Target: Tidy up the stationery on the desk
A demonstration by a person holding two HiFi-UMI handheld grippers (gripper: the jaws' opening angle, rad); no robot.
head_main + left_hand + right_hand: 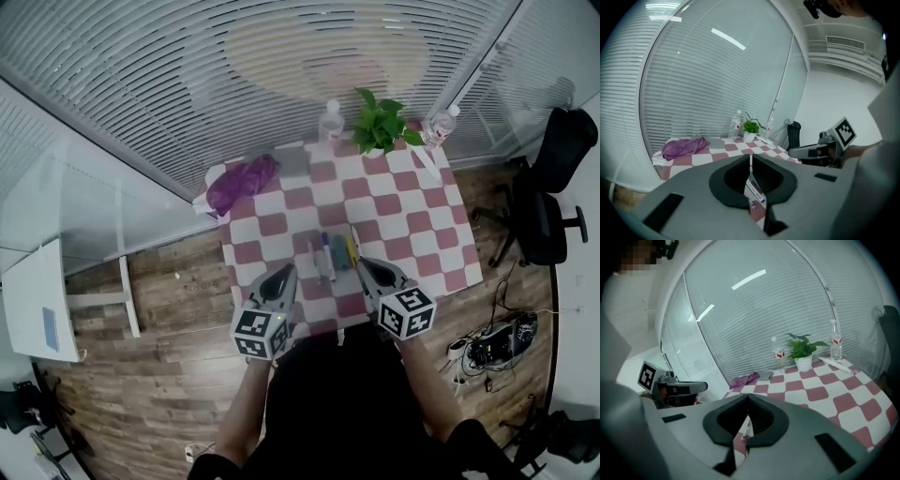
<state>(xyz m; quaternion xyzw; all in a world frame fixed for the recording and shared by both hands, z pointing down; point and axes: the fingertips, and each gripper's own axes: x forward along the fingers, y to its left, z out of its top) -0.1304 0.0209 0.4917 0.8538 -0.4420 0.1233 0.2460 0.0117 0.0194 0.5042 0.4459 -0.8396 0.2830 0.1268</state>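
Several pens and markers [330,254] lie side by side in the middle of the red-and-white checked table [281,202]. My left gripper [281,273] hovers just near-left of them, my right gripper [362,263] just near-right. Both are raised off the cloth. In the left gripper view the jaws of the left gripper [750,157] meet in a thin line with nothing between them; a pen [755,195] shows on the table below. The right gripper [748,398] is likewise shut and empty, with a pen [746,430] visible beneath it.
A purple cloth [242,184] and a grey pouch [293,161] lie at the far left of the table. A potted plant [380,123] and two water bottles [330,120] [442,123] stand along the far edge. An office chair [551,197] stands to the right, cables [497,343] on the floor.
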